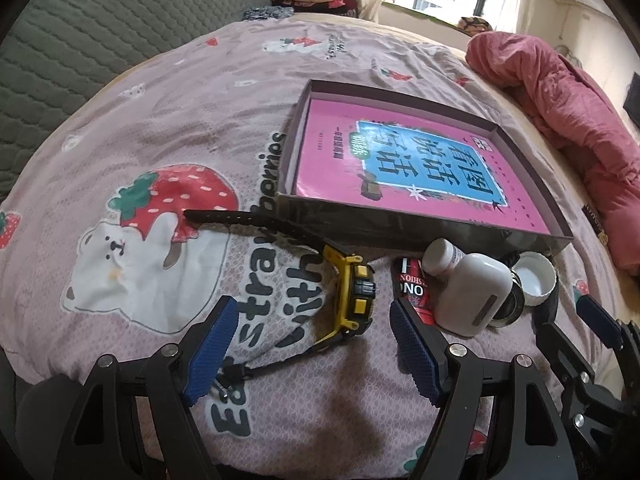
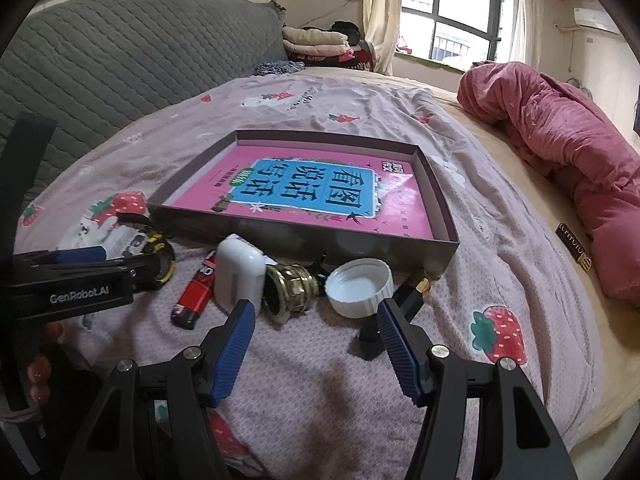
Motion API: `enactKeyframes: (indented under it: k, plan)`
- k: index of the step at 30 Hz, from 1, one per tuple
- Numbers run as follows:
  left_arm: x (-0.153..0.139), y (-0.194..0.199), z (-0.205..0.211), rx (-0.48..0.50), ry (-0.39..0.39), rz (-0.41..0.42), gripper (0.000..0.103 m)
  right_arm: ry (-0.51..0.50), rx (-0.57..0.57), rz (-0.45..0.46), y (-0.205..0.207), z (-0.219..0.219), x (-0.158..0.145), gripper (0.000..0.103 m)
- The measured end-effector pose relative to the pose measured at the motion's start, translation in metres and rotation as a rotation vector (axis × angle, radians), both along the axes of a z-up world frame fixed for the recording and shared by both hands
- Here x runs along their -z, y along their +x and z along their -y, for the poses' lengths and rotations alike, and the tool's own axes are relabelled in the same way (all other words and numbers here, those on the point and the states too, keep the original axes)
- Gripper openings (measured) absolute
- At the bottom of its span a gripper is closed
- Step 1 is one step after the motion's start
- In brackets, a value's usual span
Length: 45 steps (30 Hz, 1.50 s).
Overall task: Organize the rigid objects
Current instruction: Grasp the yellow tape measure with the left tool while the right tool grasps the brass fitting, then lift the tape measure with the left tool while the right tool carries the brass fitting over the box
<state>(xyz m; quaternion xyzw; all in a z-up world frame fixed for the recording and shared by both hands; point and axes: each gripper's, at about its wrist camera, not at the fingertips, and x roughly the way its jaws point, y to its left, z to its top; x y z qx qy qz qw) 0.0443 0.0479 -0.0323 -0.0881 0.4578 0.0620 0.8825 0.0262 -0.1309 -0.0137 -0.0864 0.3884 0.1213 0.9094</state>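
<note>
A yellow-and-black watch [image 1: 356, 296] lies on the bedspread, strap stretched toward the upper left, between the tips of my open left gripper [image 1: 312, 340]. To its right lie a red lighter [image 1: 412, 286], a white bottle [image 1: 466, 286] on its side, a brass ring [image 2: 290, 286] and a white cap [image 2: 358, 288]. A black stick with a gold tip [image 2: 402, 300] rests by the right fingertip of my open right gripper [image 2: 318, 340], which hovers just short of the cap and ring. Behind them sits a shallow box [image 2: 304, 240] holding a pink book [image 2: 312, 196].
Everything rests on a pink strawberry-print bedspread [image 1: 160, 128]. A rolled red quilt [image 2: 560, 152] lies at the right, a grey quilted headboard [image 2: 120, 52] at the left, folded clothes [image 2: 316, 46] at the back. My left gripper [image 2: 92, 260] shows in the right wrist view, with fingers of a hand below it.
</note>
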Motion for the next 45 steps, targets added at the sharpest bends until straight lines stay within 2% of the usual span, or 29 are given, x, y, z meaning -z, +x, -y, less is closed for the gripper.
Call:
enactKeyframes:
  k: [5,7,14,20,27,29,30,36,38,43,45]
  plan:
    - [0.001,0.005,0.004,0.008,0.027,0.01,0.076,-0.023,0.003,-0.003,0.007,-0.005,0.007,0.063]
    - [0.002,0.006,0.004,0.009,0.027,0.008,0.068,-0.033,-0.006,-0.009,0.009,-0.009,0.011,0.063]
    - [0.008,0.012,-0.004,-0.005,-0.024,-0.01,0.064,-0.107,-0.013,0.027,0.012,-0.026,0.018,0.062]
    - [0.013,0.015,-0.002,0.013,-0.036,-0.024,0.061,-0.159,0.005,0.032,0.021,-0.031,0.026,0.055]
    - [0.016,0.019,0.0,0.028,-0.044,-0.027,0.061,-0.198,0.029,0.05,0.029,-0.033,0.033,0.035]
    - [0.017,0.02,0.0,0.029,-0.045,-0.027,0.058,-0.186,0.027,0.051,0.031,-0.031,0.033,0.027]
    - [0.017,0.021,0.0,0.028,-0.041,-0.028,0.053,-0.181,0.025,0.051,0.032,-0.03,0.033,0.023]
    - [0.018,0.023,0.001,0.038,-0.032,-0.025,0.048,-0.14,0.002,0.044,0.031,-0.026,0.029,0.011]
    - [0.018,0.023,0.002,0.049,-0.029,-0.019,0.044,-0.119,-0.003,0.046,0.03,-0.023,0.026,0.011]
    - [0.016,0.023,0.009,0.093,-0.029,-0.009,0.023,-0.04,-0.006,0.038,0.029,-0.012,0.017,0.011]
    - [0.016,0.024,0.012,0.109,-0.028,-0.008,0.02,-0.022,-0.005,0.034,0.029,-0.008,0.015,0.011]
